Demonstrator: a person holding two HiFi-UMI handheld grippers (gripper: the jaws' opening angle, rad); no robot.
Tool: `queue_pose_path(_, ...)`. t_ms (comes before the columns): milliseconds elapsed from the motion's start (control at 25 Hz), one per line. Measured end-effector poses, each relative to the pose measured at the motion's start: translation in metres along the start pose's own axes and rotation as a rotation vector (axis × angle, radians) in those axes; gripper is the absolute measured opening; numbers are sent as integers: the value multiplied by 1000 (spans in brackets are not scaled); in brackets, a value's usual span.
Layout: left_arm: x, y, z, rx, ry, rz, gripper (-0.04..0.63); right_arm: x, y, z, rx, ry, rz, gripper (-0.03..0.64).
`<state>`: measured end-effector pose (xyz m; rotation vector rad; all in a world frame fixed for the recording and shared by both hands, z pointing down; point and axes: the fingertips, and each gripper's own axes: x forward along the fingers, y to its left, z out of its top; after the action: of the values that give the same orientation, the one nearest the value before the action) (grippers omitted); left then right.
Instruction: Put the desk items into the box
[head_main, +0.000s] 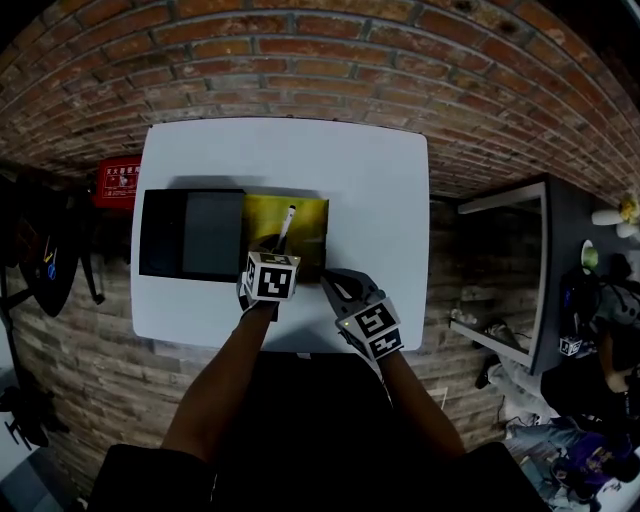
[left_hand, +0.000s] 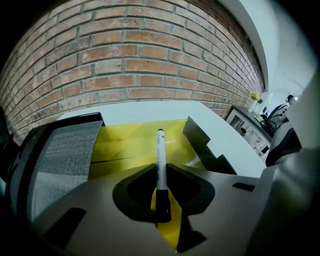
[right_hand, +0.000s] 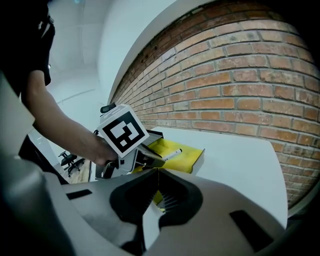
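Left gripper view | left gripper (left_hand: 159, 170) part-closed, clamped on marker (left_hand: 160, 147), tip toward 12 o'clock over yellow box (left_hand: 125, 142) | right gripper (right_hand: 156, 172) closed, empty | advice: lower inside walls, level marker, then release.

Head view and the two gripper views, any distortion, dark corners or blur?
Head view: strong fisheye, the brick wall bows and the corners go black. Left gripper view: the marker is sharp, while the frame edges darken. Right gripper view: the wall bows too, with no motion blur visible.
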<state>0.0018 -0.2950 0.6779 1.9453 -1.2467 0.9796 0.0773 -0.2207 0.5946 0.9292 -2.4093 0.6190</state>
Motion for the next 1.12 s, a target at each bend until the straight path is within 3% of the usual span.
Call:
queue_pose_path(640,12,1,-10,27,115,34,77,13,-1,1,-12,25,34,21)
queue_pose_path(1120,9,-1,-7,15,88,15,107,7,-5,1,-13,16,22,21)
